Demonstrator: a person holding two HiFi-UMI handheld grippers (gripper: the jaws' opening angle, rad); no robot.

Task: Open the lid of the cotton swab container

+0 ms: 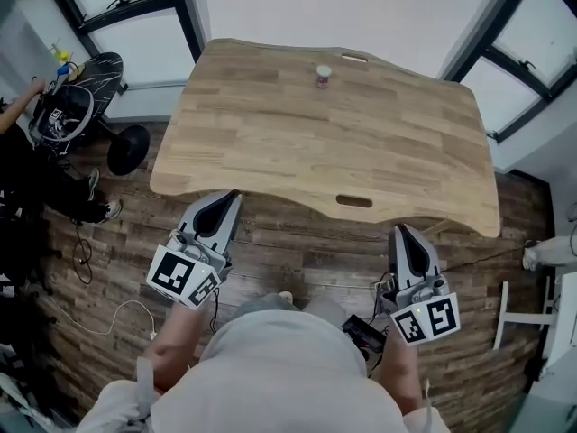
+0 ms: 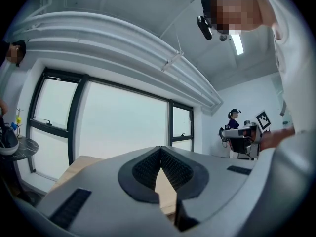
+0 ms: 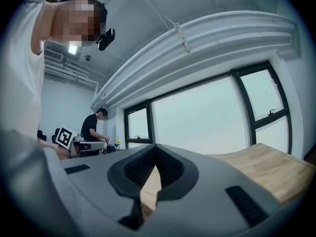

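A small cotton swab container (image 1: pixel 323 76) with a white lid stands upright near the far edge of the wooden table (image 1: pixel 270 142). My left gripper (image 1: pixel 233 194) hangs shut and empty before the table's near edge on the left, its tips at the table rim. My right gripper (image 1: pixel 399 230) is shut and empty near the front edge on the right. Both are far from the container. In the left gripper view the left gripper (image 2: pixel 161 148) has its jaws closed together, tilted up toward the windows. The right gripper (image 3: pixel 156 146) looks the same in the right gripper view. Neither gripper view shows the container.
The table has a slot (image 1: pixel 353 201) near its front edge. A black round stool (image 1: pixel 129 149) and a cluttered side table (image 1: pixel 77 93) stand at the left. Cables (image 1: pixel 108 318) lie on the wooden floor. Another person (image 3: pixel 94 130) stands at a desk in the background.
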